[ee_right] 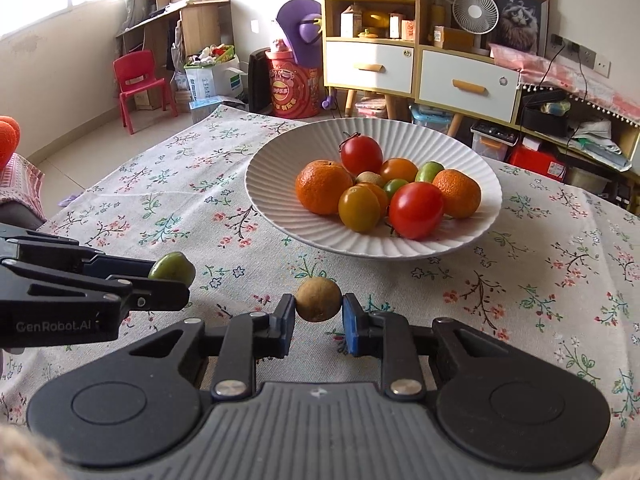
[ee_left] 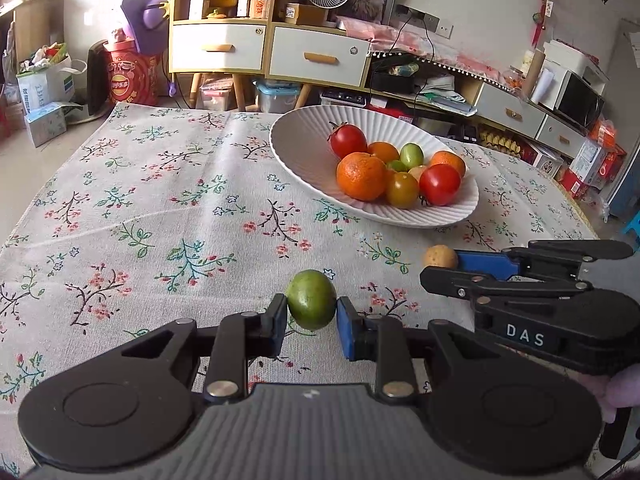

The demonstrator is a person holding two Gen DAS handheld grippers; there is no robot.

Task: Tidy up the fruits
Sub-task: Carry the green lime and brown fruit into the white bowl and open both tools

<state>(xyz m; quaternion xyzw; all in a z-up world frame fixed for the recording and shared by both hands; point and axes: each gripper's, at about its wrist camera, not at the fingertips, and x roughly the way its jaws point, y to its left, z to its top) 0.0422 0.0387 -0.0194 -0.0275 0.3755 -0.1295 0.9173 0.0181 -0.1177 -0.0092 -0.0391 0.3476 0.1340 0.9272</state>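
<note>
My left gripper [ee_left: 312, 314] is shut on a small green fruit [ee_left: 311, 299], held just above the floral tablecloth. My right gripper [ee_right: 319, 309] is shut on a small brown round fruit [ee_right: 318, 299], also just off the cloth. Each gripper shows in the other's view: the right gripper [ee_left: 442, 264] with the brown fruit [ee_left: 440, 257] at the right edge, the left gripper [ee_right: 170, 276] with the green fruit [ee_right: 173, 266] at the left. Beyond both sits a white ribbed plate [ee_left: 298, 160] [ee_right: 276, 216] with oranges, red tomatoes and small green and yellow fruits piled on it.
The floral tablecloth [ee_left: 160, 208] covers the table, bare to the left of the plate. Past the far table edge stand a yellow-and-white drawer cabinet [ee_left: 264, 48], storage boxes and a red child's chair [ee_right: 140, 80]. A hand [ee_left: 616, 396] holds the right gripper's handle.
</note>
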